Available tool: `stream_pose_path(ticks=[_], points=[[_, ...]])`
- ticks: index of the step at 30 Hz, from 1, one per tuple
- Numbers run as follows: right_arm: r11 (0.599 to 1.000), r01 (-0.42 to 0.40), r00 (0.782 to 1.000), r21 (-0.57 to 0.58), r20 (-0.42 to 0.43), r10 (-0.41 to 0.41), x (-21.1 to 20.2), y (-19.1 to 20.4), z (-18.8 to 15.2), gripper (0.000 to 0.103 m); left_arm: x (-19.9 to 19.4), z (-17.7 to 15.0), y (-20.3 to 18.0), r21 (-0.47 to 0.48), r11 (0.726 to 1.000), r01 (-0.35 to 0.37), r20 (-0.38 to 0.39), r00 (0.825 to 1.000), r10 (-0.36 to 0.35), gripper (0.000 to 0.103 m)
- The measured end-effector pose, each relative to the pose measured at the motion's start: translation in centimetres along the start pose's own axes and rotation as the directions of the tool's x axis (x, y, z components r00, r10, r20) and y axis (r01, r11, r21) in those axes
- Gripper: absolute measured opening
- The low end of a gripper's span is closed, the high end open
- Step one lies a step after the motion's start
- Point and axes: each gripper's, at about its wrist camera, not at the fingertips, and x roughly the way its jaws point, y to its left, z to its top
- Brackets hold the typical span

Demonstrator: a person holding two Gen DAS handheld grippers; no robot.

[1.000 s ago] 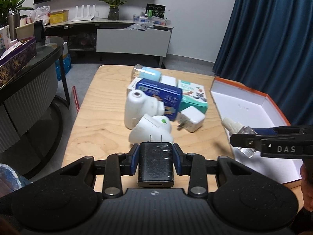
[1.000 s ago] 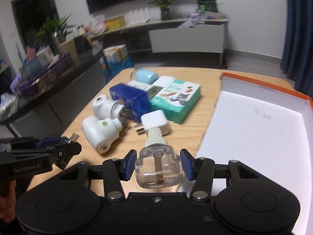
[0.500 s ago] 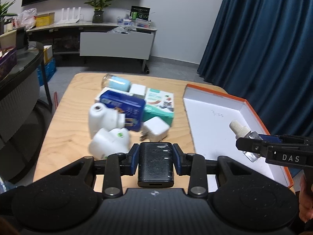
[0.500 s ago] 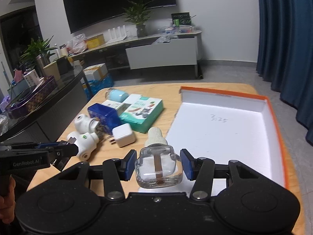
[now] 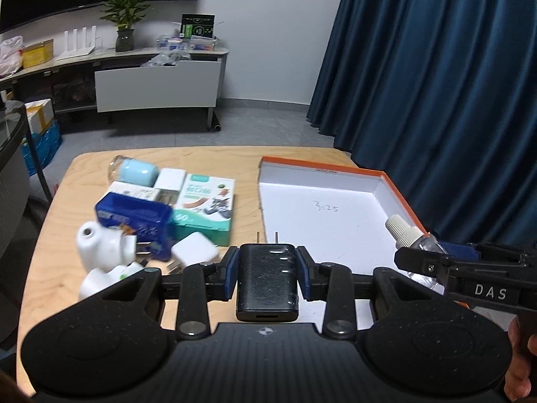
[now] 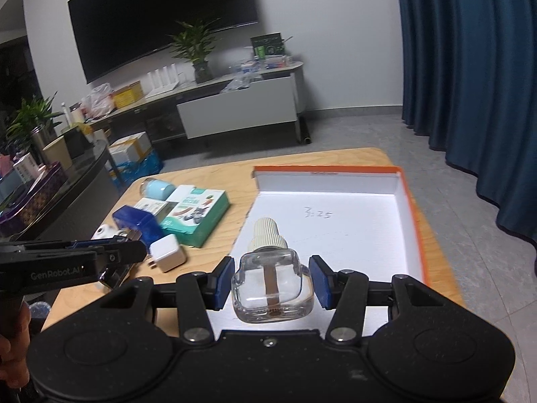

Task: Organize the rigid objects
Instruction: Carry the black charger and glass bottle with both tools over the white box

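My left gripper (image 5: 267, 263) is shut on a black charger (image 5: 267, 285) whose two prongs point forward, just over the near left edge of the white, orange-rimmed box (image 5: 335, 215). My right gripper (image 6: 272, 280) is shut on a clear glass bottle (image 6: 272, 290) with a ribbed beige cap, held above the box (image 6: 335, 228) near its front. In the left wrist view the right gripper (image 5: 419, 262) and its bottle (image 5: 407, 236) sit at the box's right rim. The right wrist view shows the left gripper (image 6: 127, 255) low at the left.
A cluster lies on the wooden table (image 5: 235, 158) left of the box: a blue tin (image 5: 134, 216), a teal carton (image 5: 206, 206), a white cube charger (image 5: 194, 252), two white plug-in units (image 5: 100, 245) and a light-blue capped jar (image 5: 137, 171). A blue curtain (image 5: 436, 84) hangs at the right.
Both grippers have carried their loads to the right and slightly up, away from the cluster and over the box. Neither grip has changed.
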Motion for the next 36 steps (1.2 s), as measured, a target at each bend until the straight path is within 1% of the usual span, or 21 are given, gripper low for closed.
stream_pose_path(ticks=[8, 20, 36], points=[[0.999, 0.023, 1.000, 0.029, 0.020, -0.024, -0.2, -1.8, 0.3, 0.060, 1.1, 0.8, -1.5, 0.024, 1.000, -0.011, 0.003, 1.000, 0.011, 0.036], [0.998, 0.049, 0.998, 0.045, 0.042, -0.051, 0.2, -3.2, 1.5, 0.060, 2.7, 2.7, -4.1, 0.054, 0.998, 0.019, 0.010, 1.000, -0.019, 0.036], [0.996, 0.073, 0.997, 0.050, 0.031, -0.075, 2.3, -4.1, 2.4, 0.060, 5.0, 3.6, -4.5, 0.048, 0.998, 0.032, -0.015, 0.999, -0.032, 0.036]])
